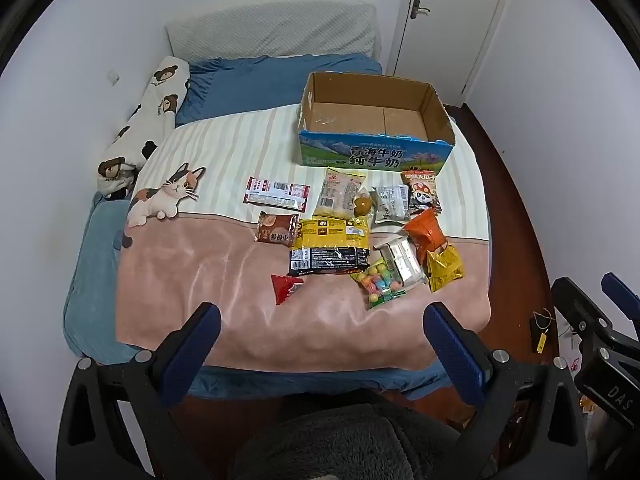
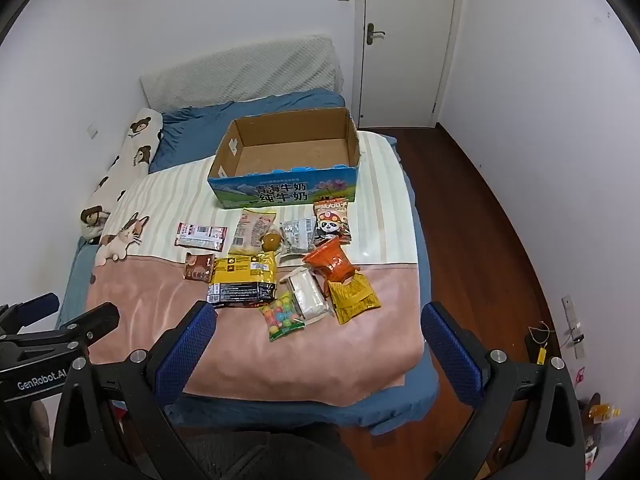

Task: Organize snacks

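Both your left gripper (image 1: 322,330) and right gripper (image 2: 318,330) stood wide apart, holding nothing. The snack packets (image 1: 352,232) lay at frame centre, below the cardboard box (image 1: 374,152). They looked light, crinkly, slippery; pinching a sealed edge seemed safest.

both wrist views over bed (image 1: 168,264)

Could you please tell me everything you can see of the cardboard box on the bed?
The cardboard box is a shallow, open-topped milk carton: plain brown card inside, blue and green printed outside with large Chinese lettering on its near wall. Its top edges look roughly torn. It stands upright and empty on the striped part of the blanket, beyond the snack packets; no tool touches it.
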Demonstrator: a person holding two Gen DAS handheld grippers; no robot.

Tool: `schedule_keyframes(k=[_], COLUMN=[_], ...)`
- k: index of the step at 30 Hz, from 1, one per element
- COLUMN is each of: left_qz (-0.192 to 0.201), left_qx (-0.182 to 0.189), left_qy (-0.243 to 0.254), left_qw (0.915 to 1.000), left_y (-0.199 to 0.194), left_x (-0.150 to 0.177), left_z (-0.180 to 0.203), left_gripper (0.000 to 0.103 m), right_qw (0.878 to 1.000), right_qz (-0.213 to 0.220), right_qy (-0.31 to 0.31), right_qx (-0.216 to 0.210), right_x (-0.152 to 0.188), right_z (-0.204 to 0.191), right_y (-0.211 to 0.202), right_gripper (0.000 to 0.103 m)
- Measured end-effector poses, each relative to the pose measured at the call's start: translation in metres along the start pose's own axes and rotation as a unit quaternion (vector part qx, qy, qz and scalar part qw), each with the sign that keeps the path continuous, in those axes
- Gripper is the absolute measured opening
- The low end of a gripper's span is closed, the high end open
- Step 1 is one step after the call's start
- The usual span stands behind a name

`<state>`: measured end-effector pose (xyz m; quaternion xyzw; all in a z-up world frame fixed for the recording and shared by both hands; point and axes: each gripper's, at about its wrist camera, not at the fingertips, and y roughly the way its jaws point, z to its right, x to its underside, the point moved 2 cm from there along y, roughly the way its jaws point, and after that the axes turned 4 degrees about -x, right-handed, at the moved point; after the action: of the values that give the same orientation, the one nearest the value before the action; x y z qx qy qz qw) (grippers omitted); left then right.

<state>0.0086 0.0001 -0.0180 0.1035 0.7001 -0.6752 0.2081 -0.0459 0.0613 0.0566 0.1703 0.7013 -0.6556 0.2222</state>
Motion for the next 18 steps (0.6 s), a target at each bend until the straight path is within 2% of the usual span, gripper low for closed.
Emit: schedule_keyframes(k=[18], left_qz=[-0.003], left_qx=[-0.006], left_qy=[0.003], left_qw=[1.0000], left_y=[0.0003], left_x=[0.0006], left_z=[0.0012], left_gripper=[0.103], right_qw=[1.000], right_qz=[-0.005], right_qy=[0.001], right_qx=[0.003], right_x=[0.0016], right_z=[0.0010], right_y=[0.0041], right_gripper=[0.103])
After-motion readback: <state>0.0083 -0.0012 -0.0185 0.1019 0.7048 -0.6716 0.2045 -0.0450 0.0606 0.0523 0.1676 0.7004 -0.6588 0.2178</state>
